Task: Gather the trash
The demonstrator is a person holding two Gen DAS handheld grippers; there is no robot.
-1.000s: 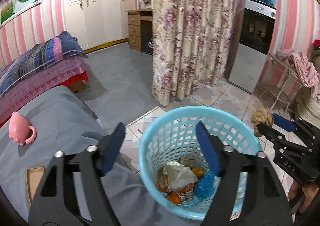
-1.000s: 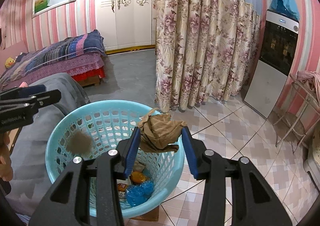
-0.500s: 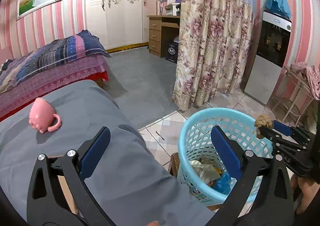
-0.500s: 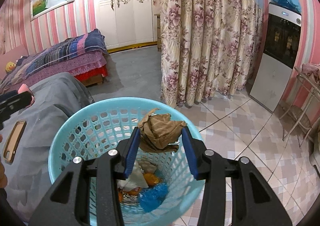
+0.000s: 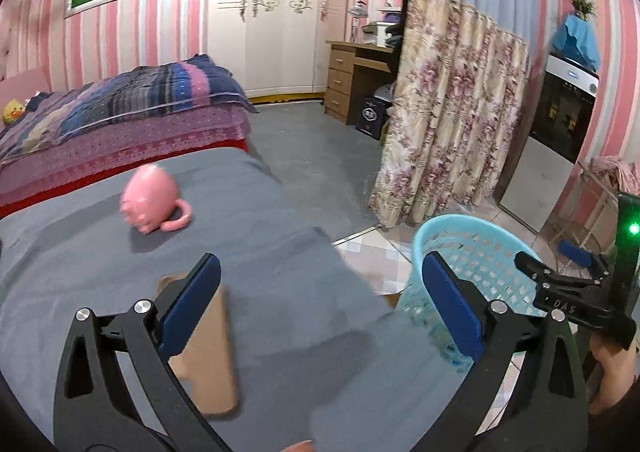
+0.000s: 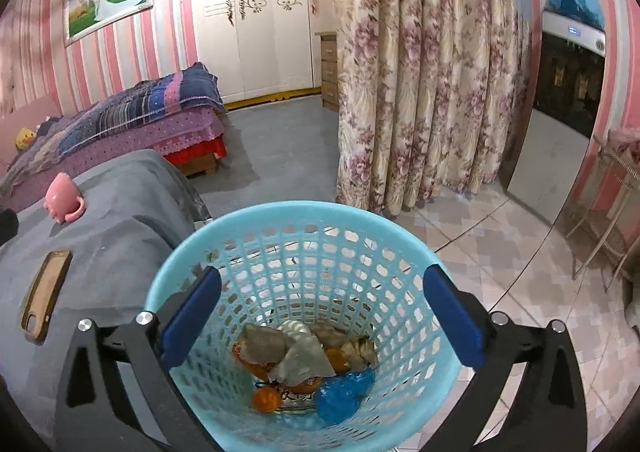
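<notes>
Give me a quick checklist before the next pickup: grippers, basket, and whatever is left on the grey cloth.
1. Right gripper empty: ok, jaws opening, nothing between them.
2. Left gripper ready: ok, wide open and empty above the grey cloth.
3. Trash inside the blue basket: ok, wrappers and a blue bag lie at the bottom.
4. Basket has room: ok, only the bottom is covered.
5. Trash left on the cloth: cannot tell, only a pink mug and a phone show.

Home bedroom (bed (image 5: 120, 111), wardrobe (image 5: 276, 11))
</notes>
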